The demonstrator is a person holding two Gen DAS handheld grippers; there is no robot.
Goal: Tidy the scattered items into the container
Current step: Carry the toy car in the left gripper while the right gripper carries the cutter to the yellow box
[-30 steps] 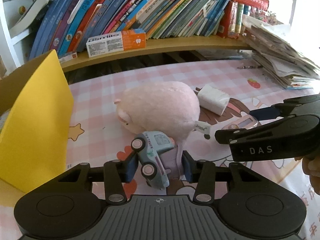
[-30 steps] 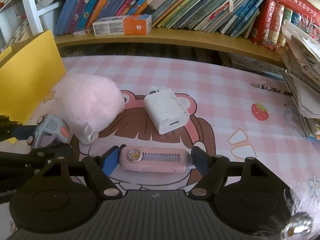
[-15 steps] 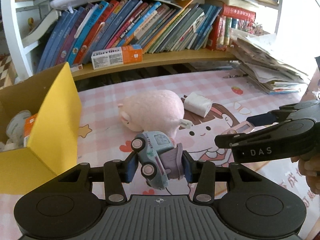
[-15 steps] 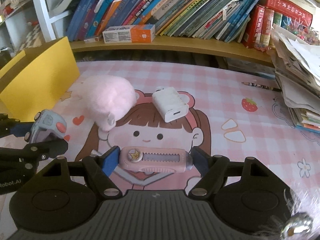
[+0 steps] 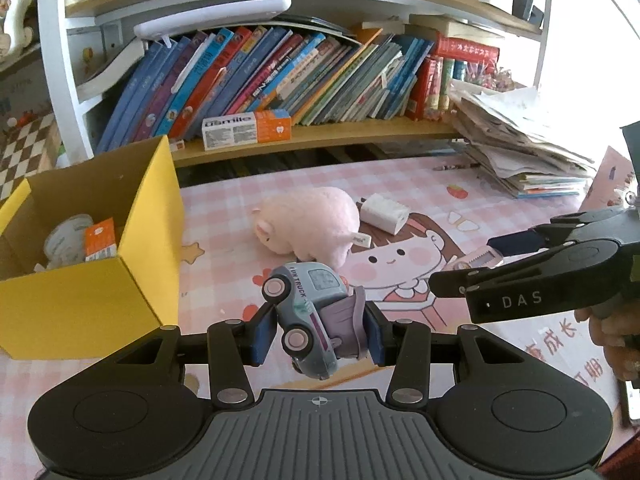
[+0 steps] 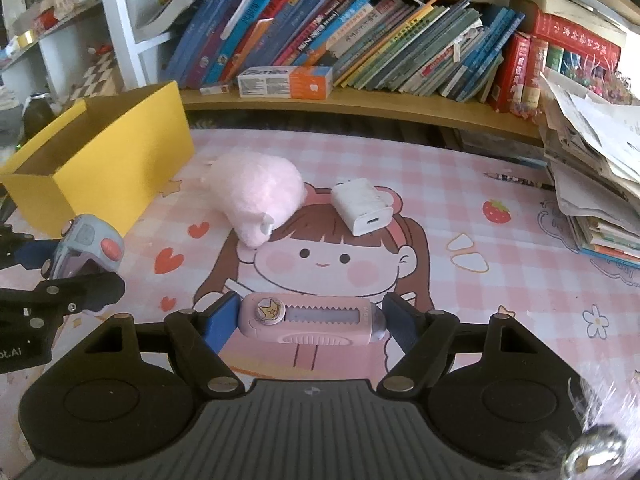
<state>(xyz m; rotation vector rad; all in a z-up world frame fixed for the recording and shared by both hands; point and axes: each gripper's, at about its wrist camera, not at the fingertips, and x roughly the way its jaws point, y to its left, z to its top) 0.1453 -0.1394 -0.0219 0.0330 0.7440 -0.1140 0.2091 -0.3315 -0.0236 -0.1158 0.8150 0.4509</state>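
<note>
My left gripper is shut on a pale blue toy truck, held above the pink mat, right of the yellow box. The box holds a few items, among them an orange packet. My right gripper is shut on a pink utility knife, held crosswise above the mat. A pink plush pig and a white charger lie on the mat between both grippers and the shelf. The right gripper shows in the left wrist view. The truck shows in the right wrist view.
A low wooden shelf with slanted books and a toothpaste carton runs along the back. A stack of papers and books sits at the right edge. A pencil lies near it. The yellow box stands at left.
Both grippers have risen and pulled back from the mat with their objects. The yellow box's open inside has come into the left wrist view.
</note>
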